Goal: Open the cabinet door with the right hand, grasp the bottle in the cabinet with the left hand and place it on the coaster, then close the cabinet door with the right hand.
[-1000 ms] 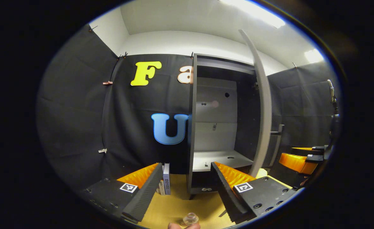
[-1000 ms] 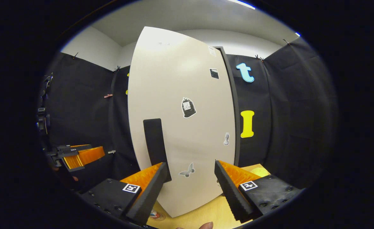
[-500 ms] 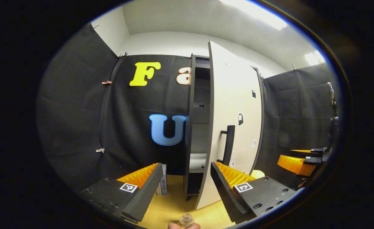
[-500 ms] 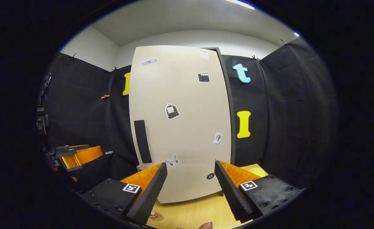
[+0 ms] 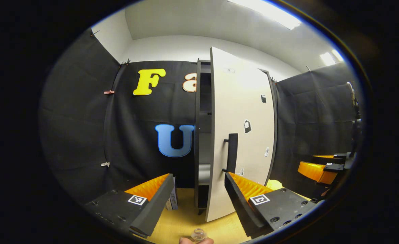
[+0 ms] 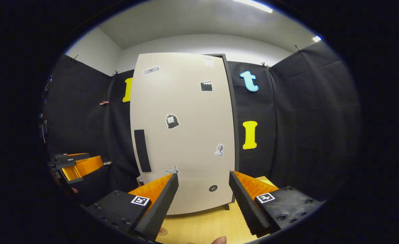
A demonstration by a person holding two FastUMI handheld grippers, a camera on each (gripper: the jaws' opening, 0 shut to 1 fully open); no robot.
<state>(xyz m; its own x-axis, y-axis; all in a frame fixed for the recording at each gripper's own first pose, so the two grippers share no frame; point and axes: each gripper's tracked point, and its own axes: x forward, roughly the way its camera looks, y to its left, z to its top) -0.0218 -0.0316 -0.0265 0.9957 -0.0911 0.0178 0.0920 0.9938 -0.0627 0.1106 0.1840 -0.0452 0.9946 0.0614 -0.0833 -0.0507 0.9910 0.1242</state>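
Note:
The cabinet [image 5: 202,101] stands at the back of the wooden table, and a narrow dark gap of its inside still shows. Its pale door [image 5: 243,112] with stickers is almost closed, with the dark handle [image 5: 232,152] facing out. The clear bottle [image 5: 198,234] stands low at the front edge of the left gripper view, a fingertip beside it. My left gripper [image 5: 196,203] is open above it, holding nothing. In the right gripper view, the door [image 6: 185,112] and handle [image 6: 142,150] face my open, empty right gripper [image 6: 202,200]. A small round coaster-like disc [image 6: 162,231] peeks out low down.
Small boxes [image 5: 173,200] lean by the cabinet's left foot. A yellow object [image 5: 274,184] lies on the table right of the door. The right gripper [image 5: 318,169] shows at the far right of the left gripper view, the left gripper [image 6: 77,166] at the left of the right one.
The door has swung from wide open to almost closed. The right gripper has drawn back from the door. The left gripper and the bottle have barely moved.

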